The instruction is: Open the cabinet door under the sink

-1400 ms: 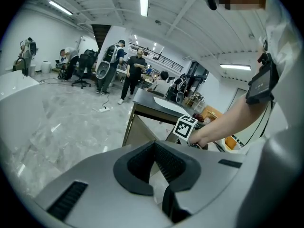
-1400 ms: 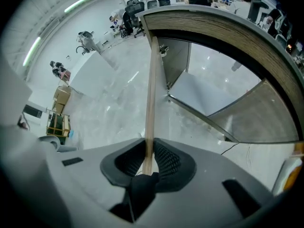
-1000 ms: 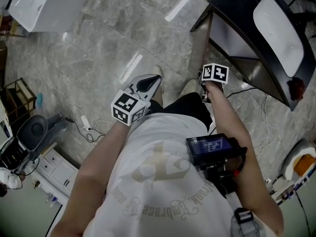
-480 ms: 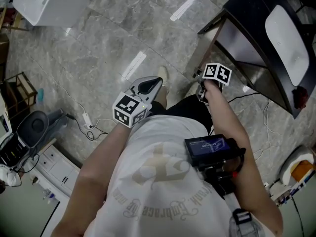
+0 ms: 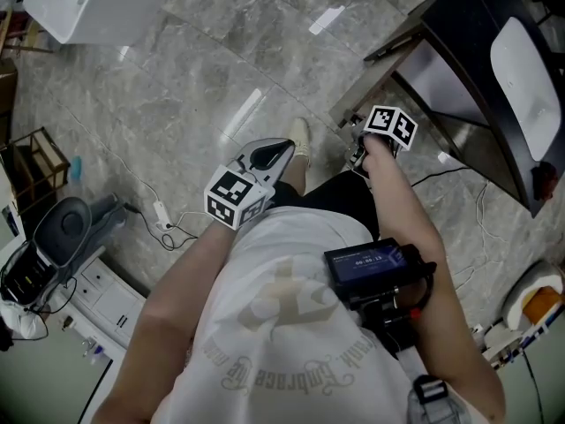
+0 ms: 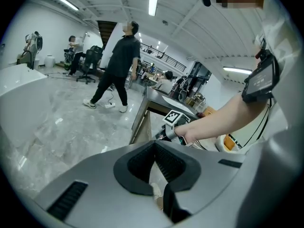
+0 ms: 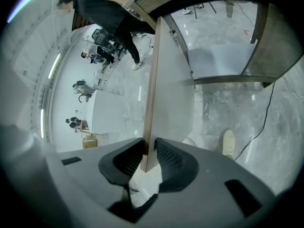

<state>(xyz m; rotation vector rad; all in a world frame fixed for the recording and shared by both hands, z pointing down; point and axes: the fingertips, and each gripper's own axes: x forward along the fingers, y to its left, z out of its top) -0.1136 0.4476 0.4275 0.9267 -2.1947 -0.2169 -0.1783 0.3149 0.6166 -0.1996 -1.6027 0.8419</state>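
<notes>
The black vanity [image 5: 459, 25] with its white sink [image 5: 530, 69] stands at the upper right of the head view. Its cabinet door [image 5: 375, 78] is swung out over the floor. My right gripper [image 5: 357, 151] is at the door's free corner. In the right gripper view the door [image 7: 171, 89] runs up from between the jaws of the right gripper [image 7: 149, 158]. Both pads lie against the panel's faces while the jaws are opening. The open cabinet inside [image 7: 218, 56] shows behind it. My left gripper [image 5: 278, 153] hangs shut and empty over the floor, left of the door; the left gripper [image 6: 154, 163] holds nothing.
A white tub [image 5: 97, 3] sits at the upper left. A cable with a power strip [image 5: 163, 223] lies on the marble floor near a grey chair [image 5: 62, 232]. My shoe [image 5: 300, 135] stands by the door. A person [image 6: 116, 65] walks in the background.
The cabinet door has swung further out from the vanity, and my right gripper has gone with it and rolled. My left gripper has drifted a little to the right.
</notes>
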